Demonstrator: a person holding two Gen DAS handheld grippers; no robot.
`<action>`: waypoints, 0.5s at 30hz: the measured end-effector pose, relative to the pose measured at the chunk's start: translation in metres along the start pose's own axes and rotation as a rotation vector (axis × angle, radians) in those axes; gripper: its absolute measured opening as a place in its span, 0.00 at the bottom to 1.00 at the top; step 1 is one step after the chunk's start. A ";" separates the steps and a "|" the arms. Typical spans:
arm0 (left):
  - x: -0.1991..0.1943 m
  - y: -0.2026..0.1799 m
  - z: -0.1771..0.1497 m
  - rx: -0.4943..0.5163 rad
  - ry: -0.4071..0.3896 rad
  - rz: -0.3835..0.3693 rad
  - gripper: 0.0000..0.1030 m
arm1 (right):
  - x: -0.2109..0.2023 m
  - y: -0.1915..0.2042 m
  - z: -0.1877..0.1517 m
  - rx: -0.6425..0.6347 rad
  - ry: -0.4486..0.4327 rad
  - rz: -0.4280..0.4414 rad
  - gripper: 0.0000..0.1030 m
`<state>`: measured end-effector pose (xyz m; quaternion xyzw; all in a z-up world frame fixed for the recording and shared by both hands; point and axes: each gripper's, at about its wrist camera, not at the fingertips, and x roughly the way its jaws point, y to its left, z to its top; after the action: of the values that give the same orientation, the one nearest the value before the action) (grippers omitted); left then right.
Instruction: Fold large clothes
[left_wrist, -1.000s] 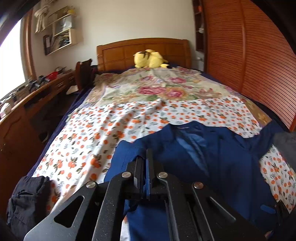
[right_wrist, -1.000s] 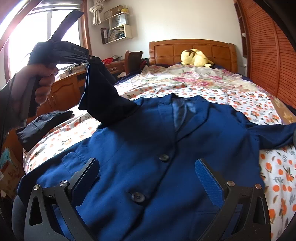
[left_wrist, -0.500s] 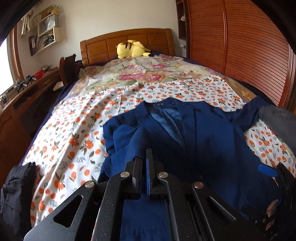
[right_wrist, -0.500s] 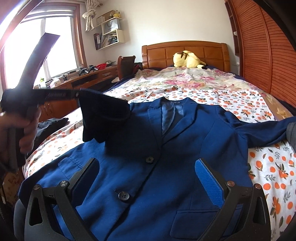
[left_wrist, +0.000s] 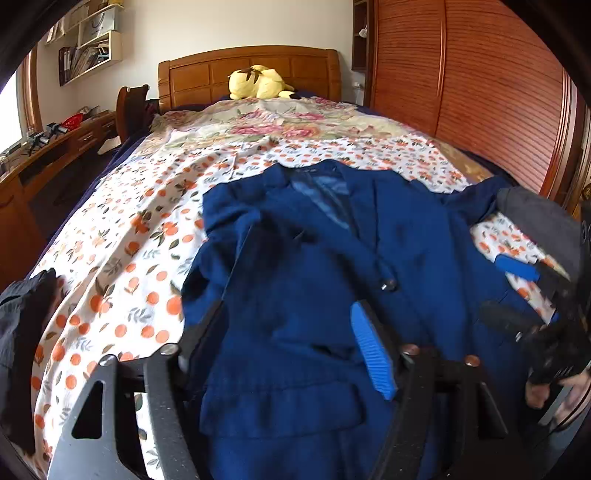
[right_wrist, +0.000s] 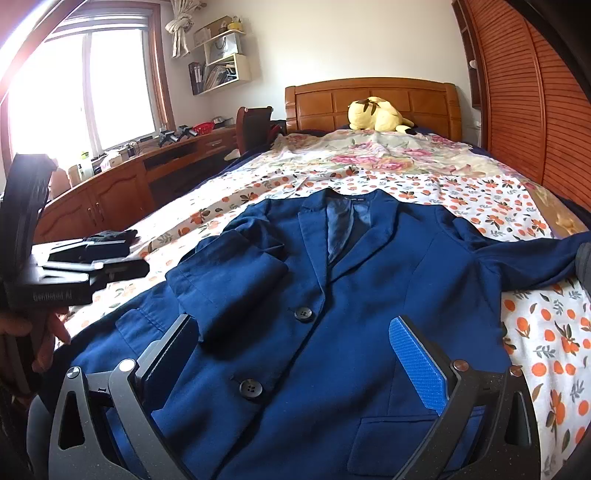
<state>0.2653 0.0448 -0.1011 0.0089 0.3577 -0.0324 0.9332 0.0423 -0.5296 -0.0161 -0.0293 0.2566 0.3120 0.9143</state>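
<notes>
Left wrist: jacket (left_wrist: 317, 280) beneath parted left gripper (left_wrist: 284, 354); sleeve seemingly released

Bedroom's looking pretty lived-in: a wide bed (right_wrist: 480, 192) is taking up most of the space, wearing an orange-fruit print sheet (right_wrist: 546, 332) with a pink floral spread (right_wrist: 388, 155) lying further up, and a paneled honey-brown wooden headboard (right_wrist: 373, 99) is standing against a plain white wall (right_wrist: 351, 44). A yellow plush toy (right_wrist: 376, 115) is lounging by the headboard. Reddish slatted wooden wardrobe doors (left_wrist: 498, 92) are running along one side. Opposite, a long curved wooden desk (right_wrist: 122, 184) is sitting under a big wood-framed window (right_wrist: 85, 85) that's blasting in daylight, with white wall shelves (right_wrist: 225, 59) holding books and a brown chair (right_wrist: 255, 125) tucked in.
</notes>
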 end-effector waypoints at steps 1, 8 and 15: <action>0.002 0.003 -0.002 -0.001 0.005 0.011 0.69 | 0.001 0.000 0.001 0.000 0.002 0.001 1.00; 0.024 0.032 -0.004 -0.088 0.028 0.051 0.69 | 0.004 0.000 0.002 -0.013 0.015 0.004 1.00; 0.061 0.055 -0.008 -0.174 0.110 0.056 0.69 | 0.005 -0.001 0.003 -0.015 0.022 0.007 1.00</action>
<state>0.3090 0.0967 -0.1482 -0.0606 0.4096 0.0254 0.9099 0.0470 -0.5273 -0.0162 -0.0387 0.2643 0.3167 0.9101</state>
